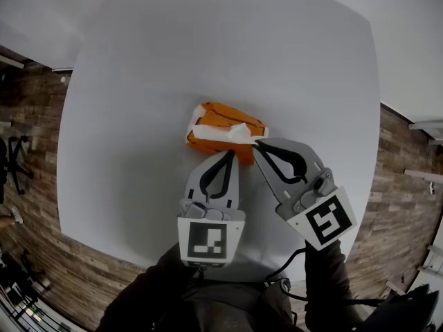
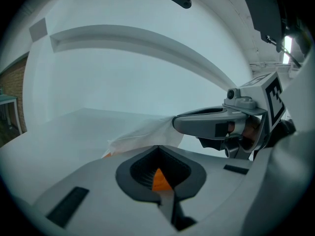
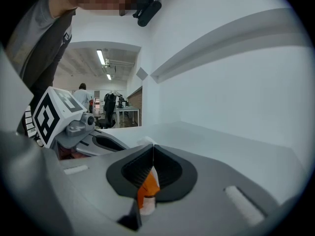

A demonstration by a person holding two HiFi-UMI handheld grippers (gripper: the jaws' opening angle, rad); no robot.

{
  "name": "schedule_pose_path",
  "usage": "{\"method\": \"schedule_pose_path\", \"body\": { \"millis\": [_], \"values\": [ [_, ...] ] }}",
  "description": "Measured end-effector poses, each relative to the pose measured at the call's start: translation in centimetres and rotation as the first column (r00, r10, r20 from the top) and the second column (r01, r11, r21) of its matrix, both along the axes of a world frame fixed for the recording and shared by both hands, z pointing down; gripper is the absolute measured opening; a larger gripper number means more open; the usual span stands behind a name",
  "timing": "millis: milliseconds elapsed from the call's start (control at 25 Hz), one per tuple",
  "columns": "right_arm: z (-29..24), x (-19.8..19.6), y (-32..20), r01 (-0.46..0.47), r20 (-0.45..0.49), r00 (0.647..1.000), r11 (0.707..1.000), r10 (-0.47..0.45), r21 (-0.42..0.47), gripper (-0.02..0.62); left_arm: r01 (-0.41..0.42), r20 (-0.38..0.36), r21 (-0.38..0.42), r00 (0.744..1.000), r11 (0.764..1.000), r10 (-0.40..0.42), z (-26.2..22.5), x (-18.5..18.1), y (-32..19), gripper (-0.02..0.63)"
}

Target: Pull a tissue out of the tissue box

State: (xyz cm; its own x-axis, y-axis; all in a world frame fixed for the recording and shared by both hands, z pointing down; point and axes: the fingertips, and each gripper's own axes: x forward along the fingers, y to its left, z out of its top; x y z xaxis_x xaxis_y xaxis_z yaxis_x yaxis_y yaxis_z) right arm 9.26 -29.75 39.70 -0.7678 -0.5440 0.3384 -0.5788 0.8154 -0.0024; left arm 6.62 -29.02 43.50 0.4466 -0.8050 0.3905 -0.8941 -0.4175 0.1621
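Here, the right gripper (image 1: 257, 146) pinches one tissue (image 1: 232, 132) above one tissue box (image 1: 221, 113) (orange), the left gripper (image 1: 232, 155) closed.

No legible words, brands or numbers, only square code patterns, left marker cube (image 1: 203, 241), right marker cube (image 1: 325, 221)

White table (image 1: 138, 81) fills ctr. Brick-look floor (image 1: 34, 137) at 9 & 3 o'clock; chair (image 1: 14, 161) at 9. Right gripper view, 10 o'clock: bg person (image 3: 82, 96), desk (image 3: 125, 113), ceiling light (image 3: 101, 57).
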Motion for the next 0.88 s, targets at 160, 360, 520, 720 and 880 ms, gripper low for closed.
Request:
{"method": "schedule_pose_path", "body": {
  "millis": [160,360,520,720,880],
  "values": [
    [-0.5,0.1,0.2,-0.004,0.018,1.000,1.000,0.004,-0.004,0.005,-0.010,0.014,-0.014,1.000,1.000,0.010,0.6,0.4,-0.1,0.000],
    [-1.9,0.1,0.7,0.006,0.029,1.000,1.000,-0.006,0.013,0.006,-0.010,0.010,-0.031,1.000,0.999,0.011,1.1,1.1,0.2,0.000],
    [-3.0,0.0,1.4,0.020,0.040,0.999,0.999,-0.021,0.033,0.006,-0.010,0.007,-0.036,1.000,0.999,0.011,1.7,1.4,0.2,0.000],
    [-4.6,0.3,2.3,0.035,0.047,0.998,0.997,-0.038,0.067,0.006,-0.009,0.008,-0.030,1.000,1.000,0.009,1.7,1.8,0.0,0.000],
    [-6.3,0.1,2.8,0.051,0.059,0.997,0.994,-0.057,0.096,0.006,-0.007,0.011,-0.033,1.000,0.999,0.007,1.5,2.0,-0.3,0.000]
  ]
}}
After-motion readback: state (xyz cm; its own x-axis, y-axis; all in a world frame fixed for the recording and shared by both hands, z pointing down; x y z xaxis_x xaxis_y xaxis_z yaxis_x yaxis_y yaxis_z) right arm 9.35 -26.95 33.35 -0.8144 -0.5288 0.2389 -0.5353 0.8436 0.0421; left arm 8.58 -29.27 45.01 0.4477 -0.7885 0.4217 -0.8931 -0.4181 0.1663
